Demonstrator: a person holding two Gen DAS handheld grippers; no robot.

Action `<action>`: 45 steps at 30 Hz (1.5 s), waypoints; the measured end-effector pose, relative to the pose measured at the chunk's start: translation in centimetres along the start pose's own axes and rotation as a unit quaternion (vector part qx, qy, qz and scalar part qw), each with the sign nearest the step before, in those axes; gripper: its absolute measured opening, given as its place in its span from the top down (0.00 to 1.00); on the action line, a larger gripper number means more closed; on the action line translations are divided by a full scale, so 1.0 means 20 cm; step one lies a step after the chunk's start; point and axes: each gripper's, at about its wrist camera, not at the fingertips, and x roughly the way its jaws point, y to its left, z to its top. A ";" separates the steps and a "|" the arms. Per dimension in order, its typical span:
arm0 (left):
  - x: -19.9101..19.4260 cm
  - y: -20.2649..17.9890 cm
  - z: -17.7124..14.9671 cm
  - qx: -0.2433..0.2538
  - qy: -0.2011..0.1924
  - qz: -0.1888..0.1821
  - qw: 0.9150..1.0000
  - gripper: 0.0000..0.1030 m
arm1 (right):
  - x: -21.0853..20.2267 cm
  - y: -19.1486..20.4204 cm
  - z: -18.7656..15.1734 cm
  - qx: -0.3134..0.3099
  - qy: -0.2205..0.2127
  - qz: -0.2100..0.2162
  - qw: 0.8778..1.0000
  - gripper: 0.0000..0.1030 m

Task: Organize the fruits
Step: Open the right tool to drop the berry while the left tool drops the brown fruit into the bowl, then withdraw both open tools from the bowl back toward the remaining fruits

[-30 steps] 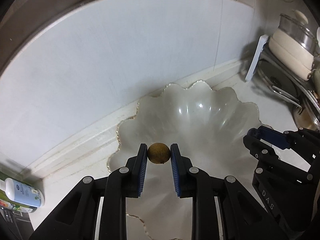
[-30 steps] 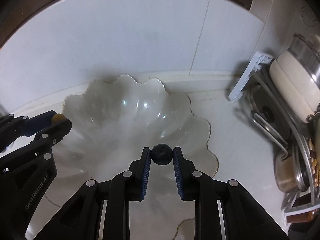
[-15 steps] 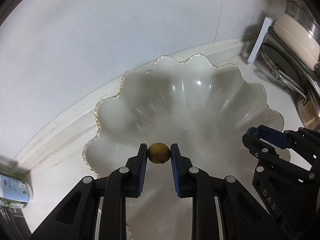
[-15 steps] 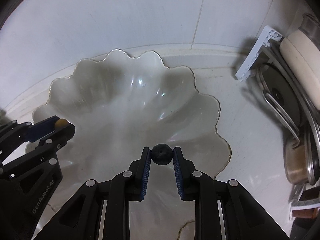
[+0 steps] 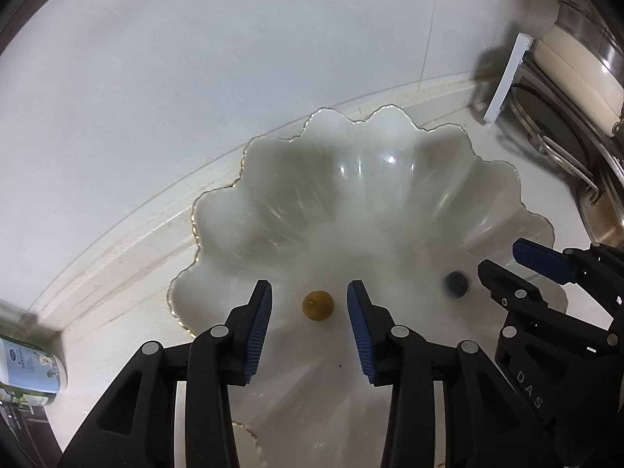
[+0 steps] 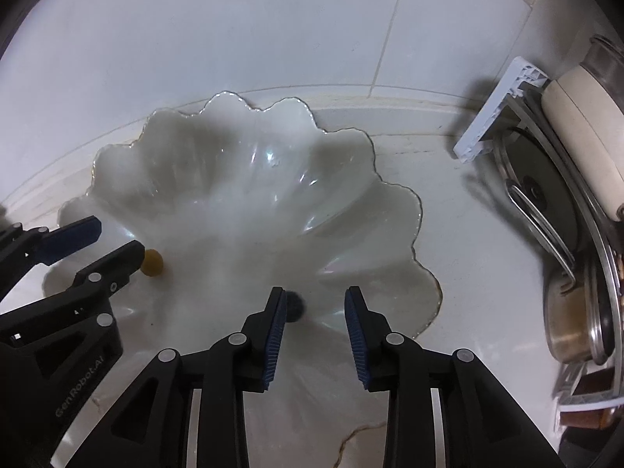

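Observation:
A white scalloped bowl (image 5: 390,179) with a gold rim sits on the pale counter, seen again as the same bowl (image 6: 234,179) from the right wrist. A small yellow-brown fruit (image 5: 318,305) lies free in it, below my left gripper (image 5: 310,304), whose jaws are opening and stand clear of it. A small dark blue fruit (image 6: 294,304) lies in the bowl just beside my right gripper's left pad; the right gripper (image 6: 314,308) is opening too, pads off it. From the left wrist that dark fruit (image 5: 455,284) looks blurred.
A rack (image 6: 487,124) with pot lids, a cream pot (image 6: 581,136) and a steel pan (image 6: 569,331) crowds the right side. A white tiled wall (image 5: 195,58) rises behind the bowl. A labelled bottle (image 5: 27,366) lies at the far left.
Both grippers have opened and let go of their fruits; the yellow-brown fruit and the dark fruit now lie in the bowl. Both views have tilted further down over the bowl.

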 end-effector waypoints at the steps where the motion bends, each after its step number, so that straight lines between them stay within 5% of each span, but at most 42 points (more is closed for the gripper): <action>1: -0.02 0.00 0.00 -0.001 -0.004 0.003 1.000 0.61 | -0.01 -0.01 0.00 0.006 -0.002 0.002 1.000 0.69; 8: -0.11 0.01 -0.04 0.006 -0.027 0.026 0.999 0.61 | -0.11 -0.02 -0.03 0.017 -0.021 0.008 1.000 0.69; 32: -0.56 0.05 -0.27 -0.001 -0.108 0.017 0.994 0.58 | -0.60 0.04 -0.25 0.021 -0.117 0.008 0.993 0.69; 45: -0.90 0.06 -0.46 0.007 -0.181 0.008 0.983 0.52 | -0.87 0.06 -0.45 0.031 -0.174 0.021 0.984 0.69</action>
